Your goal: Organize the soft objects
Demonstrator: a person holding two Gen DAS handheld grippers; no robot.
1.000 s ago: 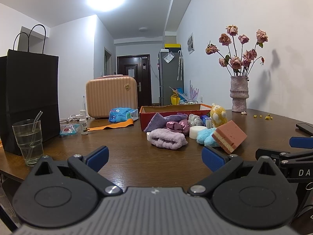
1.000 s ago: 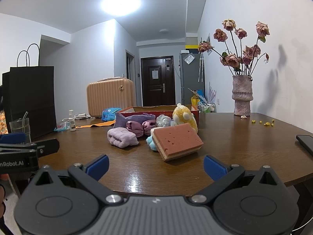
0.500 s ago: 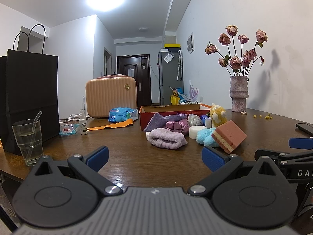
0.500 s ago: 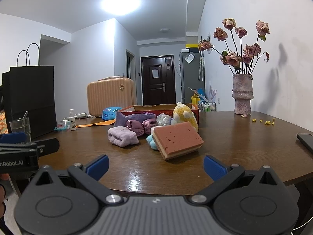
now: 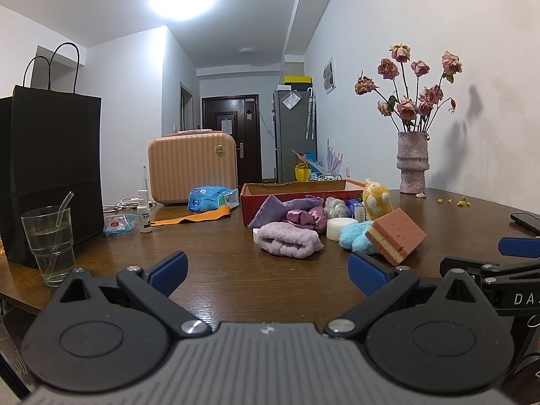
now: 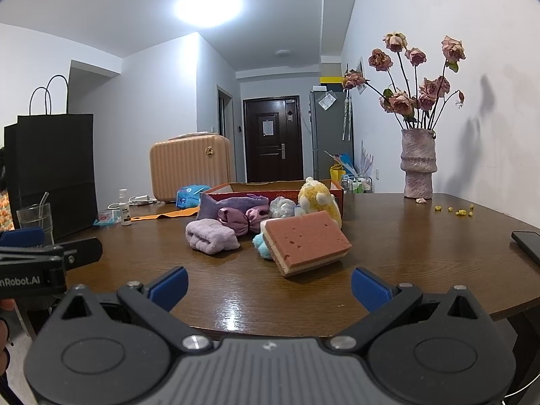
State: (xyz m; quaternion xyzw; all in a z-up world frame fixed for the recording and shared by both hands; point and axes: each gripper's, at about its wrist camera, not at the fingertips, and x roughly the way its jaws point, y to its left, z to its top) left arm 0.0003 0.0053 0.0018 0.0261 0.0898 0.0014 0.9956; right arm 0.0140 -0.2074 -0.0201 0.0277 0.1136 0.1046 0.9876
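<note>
While both our left claw (image 5: 266,268) and right claw (image 6: 268,285) hang spread and empty, the pink sponge (image 6: 305,241) leans at twelve o'clock on the worktop (image 6: 405,246), seemingly light and squashy, best pinched across its layered edges.

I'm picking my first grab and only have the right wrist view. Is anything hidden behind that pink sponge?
Observer: Yes, a white round pad lies behind the pink sponge, beside the blue fluffy toy.
Operator: Is the left gripper ready?
Observer: The left gripper is open and empty, short of the lavender towel.
Operator: Anything tucked by that towel?
Observer: A small white piece peeks out at its left end.
</note>
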